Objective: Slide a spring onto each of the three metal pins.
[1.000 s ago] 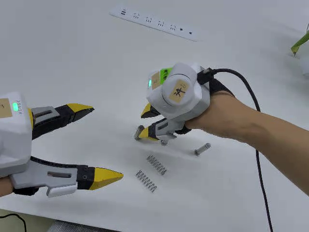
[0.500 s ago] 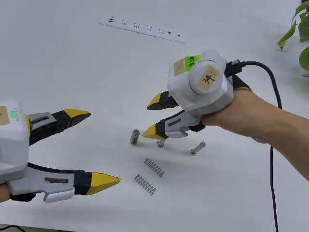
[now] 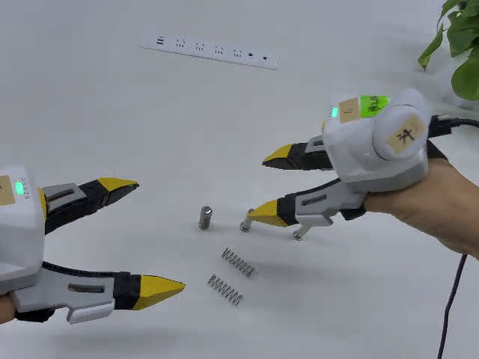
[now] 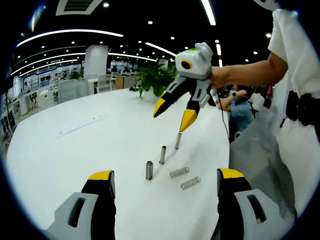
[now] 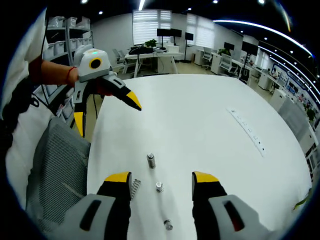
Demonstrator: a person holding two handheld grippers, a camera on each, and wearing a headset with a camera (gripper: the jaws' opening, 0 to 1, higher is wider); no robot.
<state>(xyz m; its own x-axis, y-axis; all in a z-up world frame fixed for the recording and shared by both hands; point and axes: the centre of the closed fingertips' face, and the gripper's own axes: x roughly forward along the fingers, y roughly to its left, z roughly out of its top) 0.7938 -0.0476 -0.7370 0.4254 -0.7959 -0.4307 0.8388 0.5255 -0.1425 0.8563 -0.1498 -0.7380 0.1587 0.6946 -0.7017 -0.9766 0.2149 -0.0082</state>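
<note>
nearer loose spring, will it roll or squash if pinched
Probably rolls if nudged: the nearer loose spring is a thin open coil lying on its side on the smooth table. It likely squashes under a hard pinch and seems light.

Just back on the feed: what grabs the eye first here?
The right gripper, open, hovers over three pins on the white table; the leftmost pin already wears a spring, and the other two are bare. Two loose springs lie close by, and the left gripper hangs open at the head view's lower left.
</note>
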